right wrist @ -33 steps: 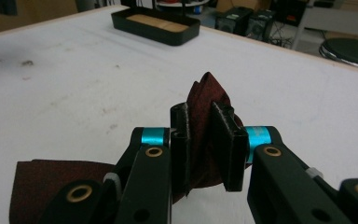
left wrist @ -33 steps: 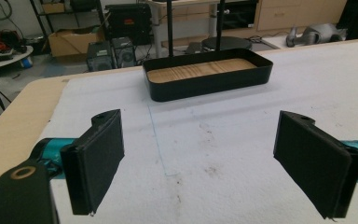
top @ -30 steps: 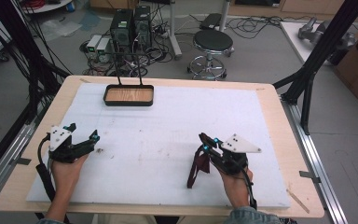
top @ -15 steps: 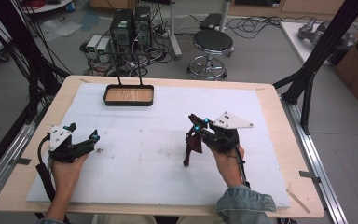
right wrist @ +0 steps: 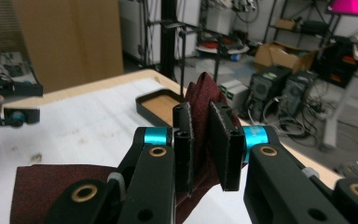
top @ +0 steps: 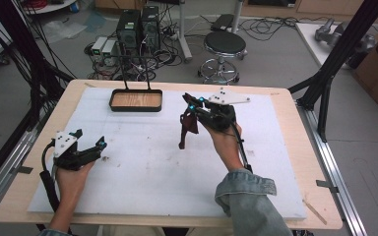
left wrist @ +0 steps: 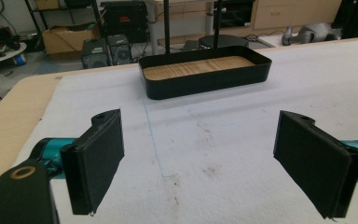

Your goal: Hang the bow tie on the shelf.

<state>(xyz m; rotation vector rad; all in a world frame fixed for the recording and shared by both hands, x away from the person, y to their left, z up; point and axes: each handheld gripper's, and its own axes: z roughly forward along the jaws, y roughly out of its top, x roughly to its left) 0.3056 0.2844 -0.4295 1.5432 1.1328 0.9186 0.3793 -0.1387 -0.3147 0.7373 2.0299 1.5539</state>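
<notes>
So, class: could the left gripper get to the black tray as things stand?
Probably yes: the left gripper stands open and holds nothing, and bare white mat lies between it and the black tray.

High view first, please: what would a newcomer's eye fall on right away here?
Likely the dark red cloth, hanging above the middle of the white mat, pinched in the right gripper. Next, the black tray with a wooden floor at the mat's far edge, and the left gripper, open, near the left edge.

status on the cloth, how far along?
Done: the right claw is shut on the dark red cloth, which hangs above the mat. In hand: carrying it. Left, likely: put it in the tray, which holds nothing. The left claw is open, idle.
</notes>
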